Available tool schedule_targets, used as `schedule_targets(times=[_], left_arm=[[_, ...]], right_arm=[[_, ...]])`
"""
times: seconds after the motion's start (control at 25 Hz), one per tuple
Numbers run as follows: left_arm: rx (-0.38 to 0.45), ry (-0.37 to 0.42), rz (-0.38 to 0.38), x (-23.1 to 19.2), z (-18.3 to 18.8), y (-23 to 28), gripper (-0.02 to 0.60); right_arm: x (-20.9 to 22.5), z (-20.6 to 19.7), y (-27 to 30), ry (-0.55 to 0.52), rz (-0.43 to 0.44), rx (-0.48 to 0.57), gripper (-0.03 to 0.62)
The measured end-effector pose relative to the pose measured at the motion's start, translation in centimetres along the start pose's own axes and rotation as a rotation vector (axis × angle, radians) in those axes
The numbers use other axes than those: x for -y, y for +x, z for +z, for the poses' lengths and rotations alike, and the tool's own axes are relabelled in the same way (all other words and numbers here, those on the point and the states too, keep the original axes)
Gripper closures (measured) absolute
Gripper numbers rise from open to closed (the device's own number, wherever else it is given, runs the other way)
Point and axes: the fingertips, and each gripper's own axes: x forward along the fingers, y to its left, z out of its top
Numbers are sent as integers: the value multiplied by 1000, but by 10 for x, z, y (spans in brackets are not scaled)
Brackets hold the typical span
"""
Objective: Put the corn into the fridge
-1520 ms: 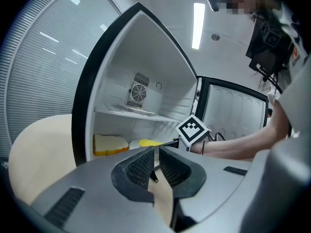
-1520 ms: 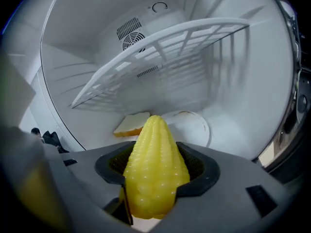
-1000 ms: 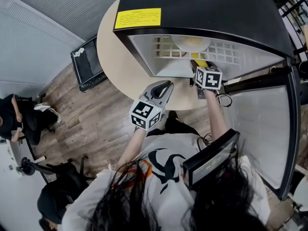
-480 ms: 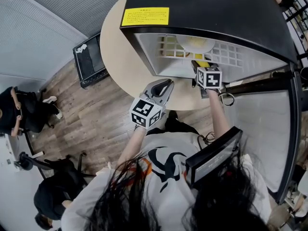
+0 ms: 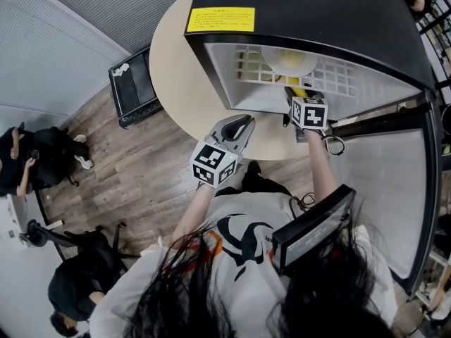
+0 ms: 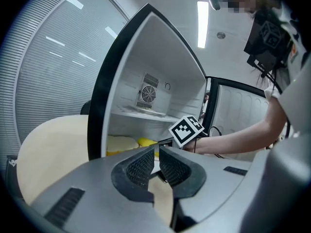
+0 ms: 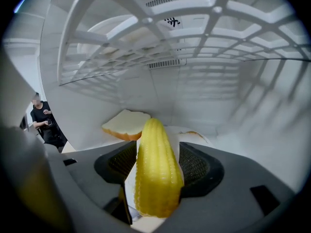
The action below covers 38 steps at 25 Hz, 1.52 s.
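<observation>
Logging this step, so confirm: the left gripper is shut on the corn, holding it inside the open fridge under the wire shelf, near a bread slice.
Wrong gripper: the right gripper is shut on the corn, holding it inside the open fridge under the wire shelf, near a bread slice, as the right gripper view shows. The left gripper is shut, empty.

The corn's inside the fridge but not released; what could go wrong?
The corn juts past the right claw, so pushing deeper could knock the bread slice just ahead. The wire shelf hangs close overhead; lifting the claw might snag it. Being round, the corn may roll once released.
</observation>
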Motion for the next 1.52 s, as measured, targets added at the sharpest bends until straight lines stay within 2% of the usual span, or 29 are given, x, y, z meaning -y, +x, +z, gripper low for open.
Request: schedule_targets(times=[0.28,0.52,0.84,0.96,1.12,1.52], left_arm=[[9,2,6,1,1,-9,554],[21,6,4,3,1,-23,554],[44,21,-17,17,1,-45,554],[53,26,-25,24,-1,-58,554],[61,37,-33,34,-6,-82,554],[84,22,-26,56,-29,-149,554]], right_arm=[[-2,5,-33,67,-17,86,332],[-20,13,-79,100,-3,177,332],[-81,19,-135,151,105,285,336],[-108,16,-153,153,132,307,358],[-144,-1,-171,145,147,314,422],[-206,-34,-224,156,190,326,430]])
